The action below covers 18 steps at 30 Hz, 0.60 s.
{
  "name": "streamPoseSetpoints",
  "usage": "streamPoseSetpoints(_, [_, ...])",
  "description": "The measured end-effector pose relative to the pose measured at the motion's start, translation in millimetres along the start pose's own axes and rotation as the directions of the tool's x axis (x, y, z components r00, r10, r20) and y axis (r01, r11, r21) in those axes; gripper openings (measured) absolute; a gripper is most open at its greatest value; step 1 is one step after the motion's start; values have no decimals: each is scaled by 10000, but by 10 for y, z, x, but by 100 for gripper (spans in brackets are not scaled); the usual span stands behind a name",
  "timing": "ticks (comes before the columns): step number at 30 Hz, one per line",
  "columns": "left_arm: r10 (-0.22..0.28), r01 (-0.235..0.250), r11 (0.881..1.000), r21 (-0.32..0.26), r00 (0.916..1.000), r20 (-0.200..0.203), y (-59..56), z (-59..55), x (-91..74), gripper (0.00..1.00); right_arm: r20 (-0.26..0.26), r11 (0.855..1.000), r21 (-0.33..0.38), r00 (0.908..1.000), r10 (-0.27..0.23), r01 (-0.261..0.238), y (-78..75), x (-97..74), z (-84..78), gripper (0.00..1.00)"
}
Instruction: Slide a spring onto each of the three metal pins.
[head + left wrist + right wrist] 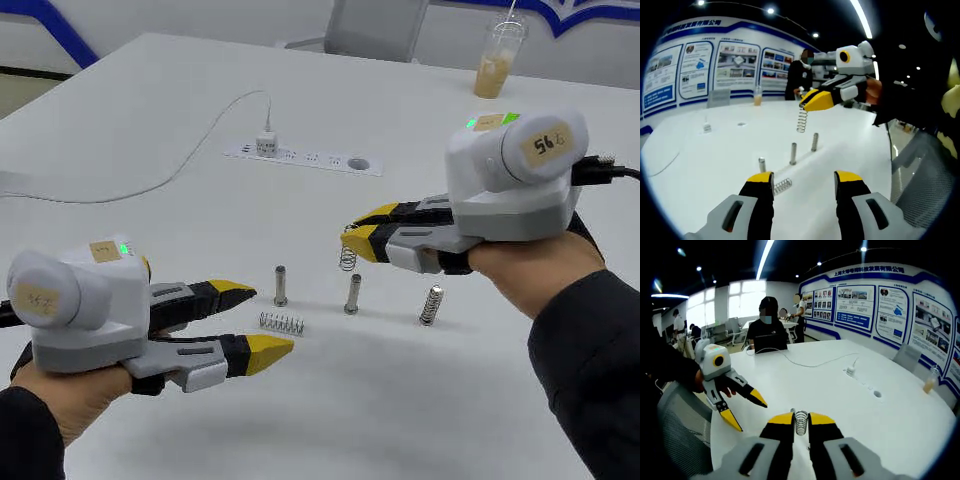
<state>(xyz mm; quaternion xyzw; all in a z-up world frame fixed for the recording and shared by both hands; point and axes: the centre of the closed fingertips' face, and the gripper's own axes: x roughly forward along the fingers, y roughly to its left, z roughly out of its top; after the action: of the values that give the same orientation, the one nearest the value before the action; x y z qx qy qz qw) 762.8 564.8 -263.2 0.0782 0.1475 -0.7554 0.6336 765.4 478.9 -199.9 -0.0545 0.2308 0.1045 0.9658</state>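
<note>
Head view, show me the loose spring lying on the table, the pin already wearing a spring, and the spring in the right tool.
loose spring (pixel 281 323), head view, middle of its coils.
pin wearing a spring (pixel 431 305), head view, coils at mid-height.
held spring (pixel 347 259), head view, its hanging coils.

Three metal pins stand on the tabletop: a left pin, a middle pin and a right pin.

There are three springs as well. A loose spring lies flat, a second spring is pinched in the right hand-held gripper, and a third spring sits over the right pin.

With the left hand-held gripper, that makes two hand-held grippers.

Farther back there is one of each: power strip, charger, cable, cup and chair.
</note>
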Motion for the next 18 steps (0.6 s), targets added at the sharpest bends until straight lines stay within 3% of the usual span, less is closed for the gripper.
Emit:
streamPoseSetpoints(5, [53, -53, 10000, -33, 10000, -7, 9, -4, -1, 52, -63, 9991, 219, 9993, -358, 359, -130, 52, -76, 12])
streamPoseSetpoints(18, [164, -165, 9998, -146, 9999, -31, 38, -21, -2, 57, -521, 9976, 482, 9975, -470, 496, -223, 218, -339, 12])
